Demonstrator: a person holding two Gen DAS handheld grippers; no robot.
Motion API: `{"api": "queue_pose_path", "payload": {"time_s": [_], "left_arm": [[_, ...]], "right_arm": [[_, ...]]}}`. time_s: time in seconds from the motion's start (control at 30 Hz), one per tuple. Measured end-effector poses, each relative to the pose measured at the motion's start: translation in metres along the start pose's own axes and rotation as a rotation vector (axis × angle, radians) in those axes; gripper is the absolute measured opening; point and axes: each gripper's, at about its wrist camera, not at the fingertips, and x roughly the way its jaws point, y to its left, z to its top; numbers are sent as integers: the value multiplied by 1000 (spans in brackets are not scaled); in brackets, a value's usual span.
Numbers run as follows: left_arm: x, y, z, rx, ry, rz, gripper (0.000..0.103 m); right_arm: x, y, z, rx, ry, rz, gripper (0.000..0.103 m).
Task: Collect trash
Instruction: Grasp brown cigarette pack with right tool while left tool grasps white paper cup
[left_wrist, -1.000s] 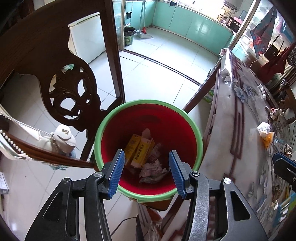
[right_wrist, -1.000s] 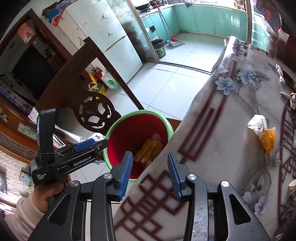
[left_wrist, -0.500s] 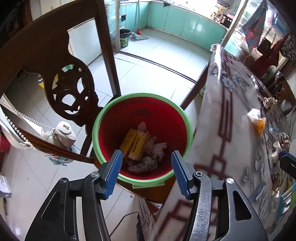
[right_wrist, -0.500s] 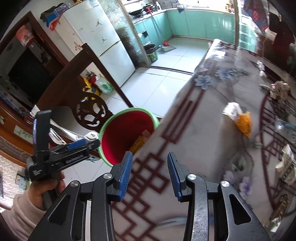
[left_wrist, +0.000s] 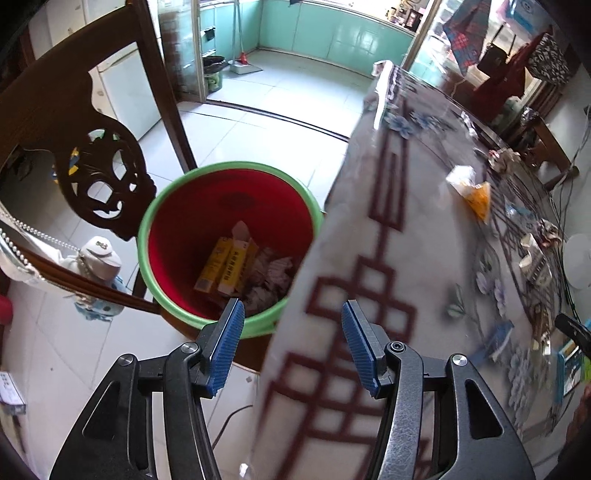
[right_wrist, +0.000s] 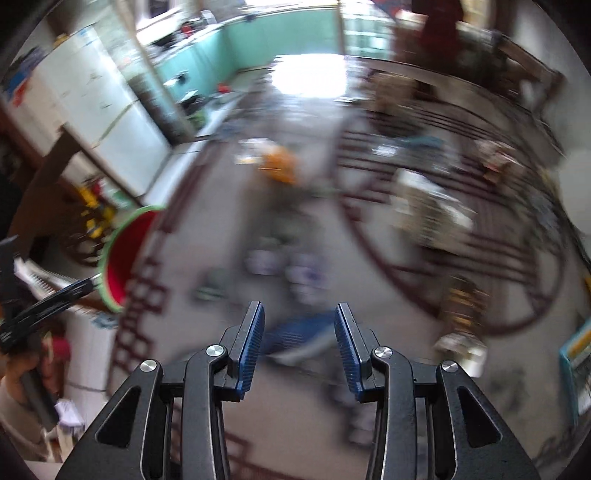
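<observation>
A red bin with a green rim (left_wrist: 236, 170) stands on the floor beside the table and holds yellow boxes (left_wrist: 225, 266) and crumpled paper (left_wrist: 273, 273). My left gripper (left_wrist: 291, 343) is open and empty, above the table's edge next to the bin. An orange-and-white wrapper (left_wrist: 471, 184) lies on the table; it also shows blurred in the right wrist view (right_wrist: 277, 162). My right gripper (right_wrist: 299, 339) is open and empty over the table, with a blurred blue item (right_wrist: 299, 336) just beyond its fingertips. The bin (right_wrist: 125, 251) shows at the left of that view.
A carved wooden chair (left_wrist: 96, 173) stands left of the bin, with a white bag (left_wrist: 96, 258) hanging on it. The table's patterned cover (left_wrist: 388, 258) carries cups (left_wrist: 532, 254), wrappers and a blue item (left_wrist: 495, 339) on the right. The right wrist view is heavily motion-blurred.
Both grippers swung right, away from the bin and over the table. The right wrist view now faces the table's clutter, and the bin has slid to its left edge. Both jaws stay open.
</observation>
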Motion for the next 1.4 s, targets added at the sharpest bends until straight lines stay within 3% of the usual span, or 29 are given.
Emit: {"api": "queue_pose_path", "payload": {"time_s": [0.17, 0.33, 0.57, 0.63, 0.73, 1.07, 1.4], "left_arm": [[-16, -36, -19, 76, 4, -29, 54], [-31, -90, -24, 171, -1, -137, 54], [-34, -182, -11, 317, -35, -254, 54], [-34, -209, -8, 349, -41, -284, 54], [-28, -243, -3, 390, -41, -313, 55], [30, -347, 8, 468, 15, -355, 55], [65, -391, 14, 460, 94, -384, 55]], "right_arm": [[1, -77, -3, 206, 8, -74, 38], [23, -113, -7, 307, 45, -34, 44], [57, -135, -8, 335, 106, -14, 44], [56, -141, -8, 330, 92, 23, 43], [48, -149, -7, 292, 59, 46, 29], [27, -185, -9, 303, 10, -5, 28], [25, -208, -12, 360, 11, 4, 28]]}}
